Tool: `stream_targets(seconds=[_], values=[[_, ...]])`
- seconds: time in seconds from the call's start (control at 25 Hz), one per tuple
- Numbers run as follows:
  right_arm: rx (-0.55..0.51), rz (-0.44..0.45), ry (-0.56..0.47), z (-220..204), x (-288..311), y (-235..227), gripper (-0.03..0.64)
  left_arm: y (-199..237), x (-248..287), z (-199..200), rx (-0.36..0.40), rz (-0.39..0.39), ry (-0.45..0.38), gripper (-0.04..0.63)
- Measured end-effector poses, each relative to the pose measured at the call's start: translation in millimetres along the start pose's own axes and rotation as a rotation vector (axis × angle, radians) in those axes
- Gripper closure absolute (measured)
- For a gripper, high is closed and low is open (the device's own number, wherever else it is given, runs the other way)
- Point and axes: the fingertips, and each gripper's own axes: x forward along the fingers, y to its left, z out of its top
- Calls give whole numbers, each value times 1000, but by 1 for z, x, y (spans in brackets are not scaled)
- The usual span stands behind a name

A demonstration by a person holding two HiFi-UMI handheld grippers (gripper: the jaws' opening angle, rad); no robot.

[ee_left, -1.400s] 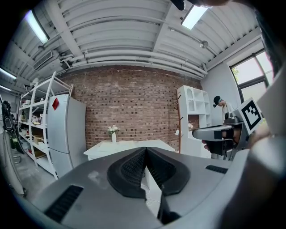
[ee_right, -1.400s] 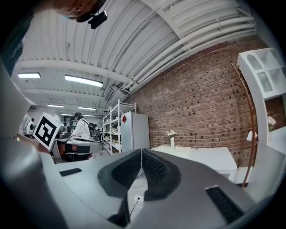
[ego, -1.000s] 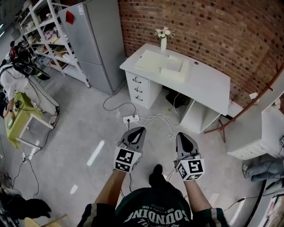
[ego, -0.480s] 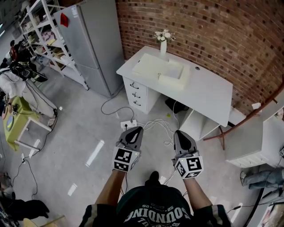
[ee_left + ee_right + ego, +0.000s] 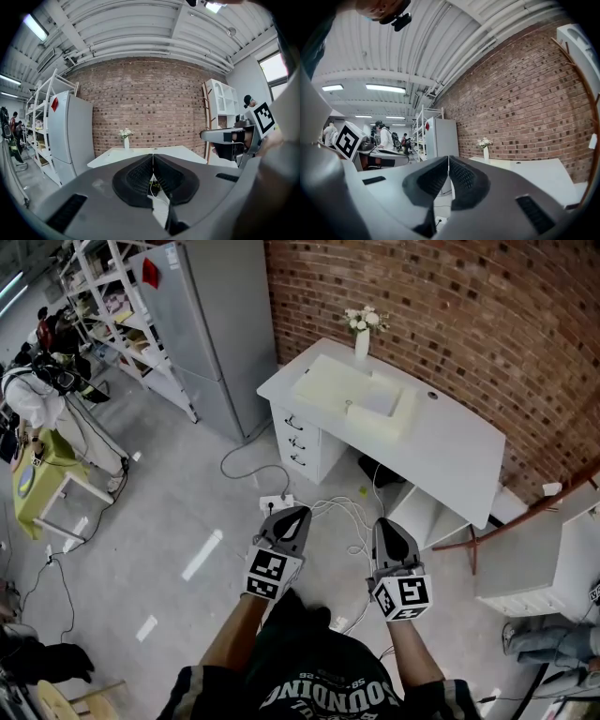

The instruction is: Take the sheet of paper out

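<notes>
Person had taken another step toward the white bench (image 5: 450,442), with the left gripper (image 5: 292,516) and right gripper (image 5: 383,525) carried out front over the floor, well short of it. Both sets of jaws were pressed together with nothing in them. I couldn't make out the sheet of paper, probably at the low white box (image 5: 361,401) on the bench, so the approach, grab and pull-out were all left.

White desk (image 5: 452,442) slightly nearer
</notes>
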Motion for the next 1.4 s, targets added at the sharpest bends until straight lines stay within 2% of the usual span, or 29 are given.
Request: stream_targets(seconds=[0.56,0.96,1.16,1.4], values=[[-24,-6,18,-4,67,-16,546,45,57,-4,-36,-17,-12,584],[-54,-55,28,6,160,-57,546,98,155,6,-56,-93,-29,584],[-35,-91,45,9,208,-81,546,125,205,6,-67,-138,-7,584],[-58,-137,26,29,264,-107,546,159,258,31,-37,-198,-13,584]])
